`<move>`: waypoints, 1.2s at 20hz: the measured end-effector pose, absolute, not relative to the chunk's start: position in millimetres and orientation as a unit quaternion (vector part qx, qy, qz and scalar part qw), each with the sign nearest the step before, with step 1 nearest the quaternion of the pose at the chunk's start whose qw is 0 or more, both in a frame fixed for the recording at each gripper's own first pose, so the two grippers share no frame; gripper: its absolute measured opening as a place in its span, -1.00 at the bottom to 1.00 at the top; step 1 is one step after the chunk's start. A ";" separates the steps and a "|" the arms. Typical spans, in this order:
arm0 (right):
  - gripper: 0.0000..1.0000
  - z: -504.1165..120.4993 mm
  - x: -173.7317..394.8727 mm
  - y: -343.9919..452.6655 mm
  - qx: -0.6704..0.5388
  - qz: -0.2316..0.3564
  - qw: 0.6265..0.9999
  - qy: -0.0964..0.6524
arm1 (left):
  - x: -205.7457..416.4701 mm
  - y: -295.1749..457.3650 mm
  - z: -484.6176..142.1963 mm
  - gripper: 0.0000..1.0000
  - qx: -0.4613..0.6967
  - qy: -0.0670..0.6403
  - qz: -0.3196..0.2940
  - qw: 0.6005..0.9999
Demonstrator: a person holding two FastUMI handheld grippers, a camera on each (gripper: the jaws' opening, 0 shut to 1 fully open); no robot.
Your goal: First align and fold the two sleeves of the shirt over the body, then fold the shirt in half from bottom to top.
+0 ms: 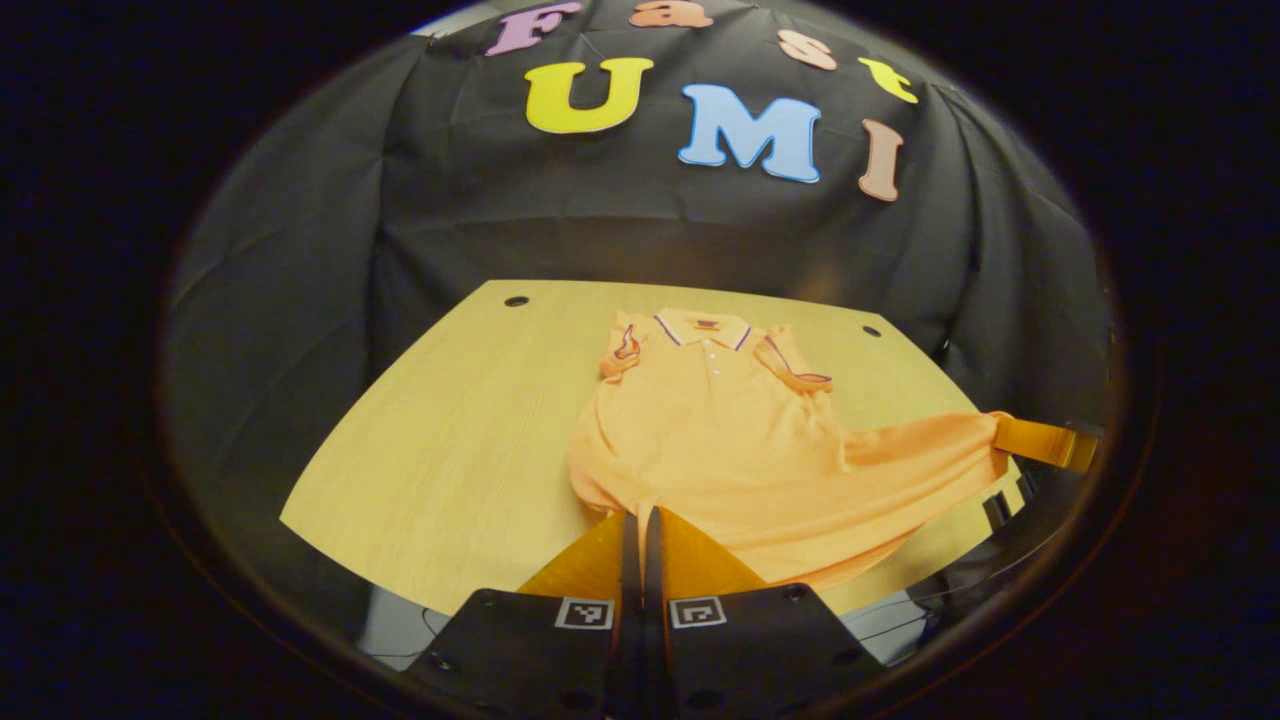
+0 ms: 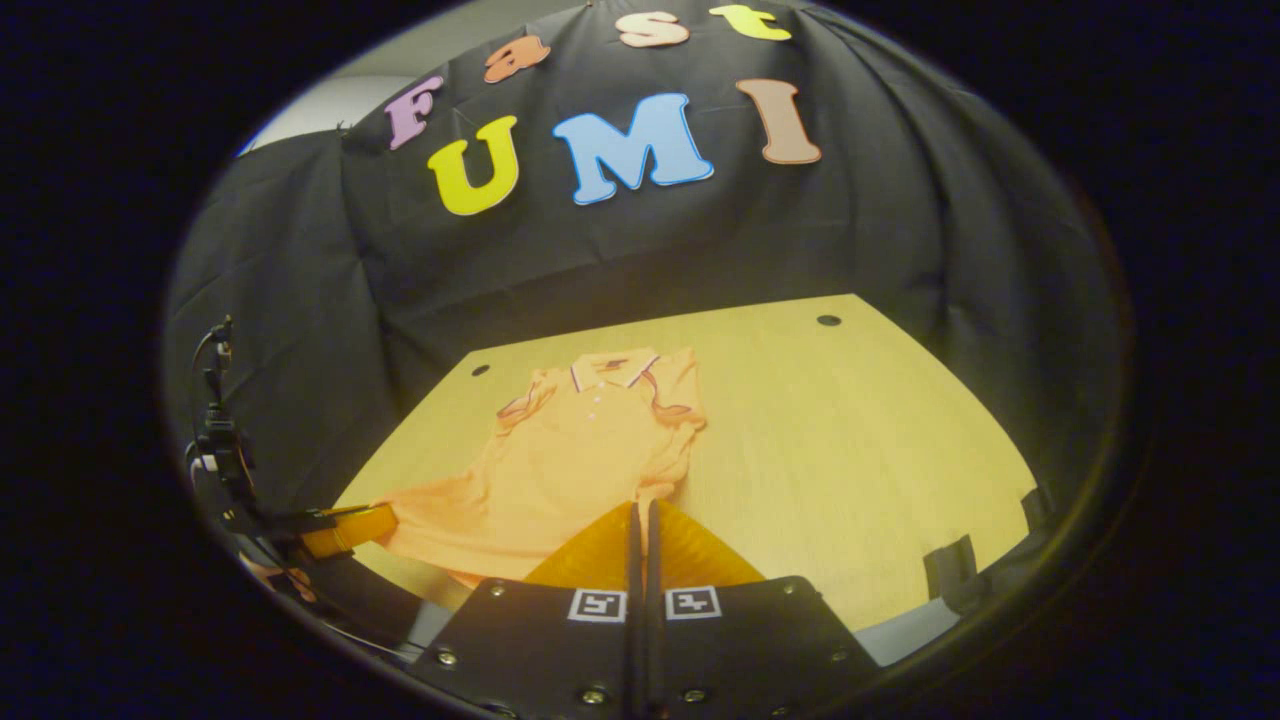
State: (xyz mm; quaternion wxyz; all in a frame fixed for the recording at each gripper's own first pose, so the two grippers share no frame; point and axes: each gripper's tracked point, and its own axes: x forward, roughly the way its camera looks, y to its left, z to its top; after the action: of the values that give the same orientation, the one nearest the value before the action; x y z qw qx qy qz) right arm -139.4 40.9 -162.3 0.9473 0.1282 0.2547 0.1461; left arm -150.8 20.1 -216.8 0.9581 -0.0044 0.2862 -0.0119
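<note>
The shirt (image 1: 720,440) lies face up on the wooden table (image 1: 450,450), its collar (image 1: 703,328) at the far end toward the black cloth wall, and both short sleeves already look folded in over the chest. The hem end is off the table surface: each pair of tongs has a bottom corner. In the left gripper view the left gripper (image 1: 640,520) has its fingers drawn together with a pinch of hem cloth between them, at the shirt's near left corner. The right gripper (image 2: 640,515), seen in its own view, is likewise closed with a thin strip of cloth caught at the shirt's other bottom corner; it also shows far out to the side of the shirt in the left gripper view, pulling that corner into a long stretched tail.

I judge this to be the start of the bottom-to-top fold, and the risks come from that uneven pull. The right corner is drawn much further out from the shirt's body than the left, so if both are carried toward the collar as they are, the hem would land skewed and the fold line would run crooked. The sideways tension could also drag the body across the table and tug a folded sleeve (image 1: 798,365) open. Each hold looks like a small pinch near the very edge, so a quick lift might let the cloth slip free
</note>
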 end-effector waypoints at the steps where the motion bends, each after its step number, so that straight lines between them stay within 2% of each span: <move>1: -1.00 -156.0 -130.8 38.8 0.126 0.144 0.949 0.250 | -139.4 17.7 -211.6 -0.85 -0.007 0.282 -0.013 0.959; 13: -1.00 -106.1 18.2 59.2 0.107 0.129 0.962 0.216 | 44.6 16.3 -150.5 -0.85 -0.014 0.237 -0.037 0.971; 24: -1.00 -113.3 135.4 86.9 0.079 0.085 0.964 0.241 | 189.0 18.1 -171.2 -0.88 0.002 0.239 -0.083 0.968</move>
State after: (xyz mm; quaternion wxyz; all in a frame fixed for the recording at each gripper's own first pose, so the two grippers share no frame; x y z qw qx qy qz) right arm 135.4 86.9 -113.3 0.9636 0.0788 0.2406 0.0854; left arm 189.0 18.1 -171.2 0.9675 0.0016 0.2387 -0.0832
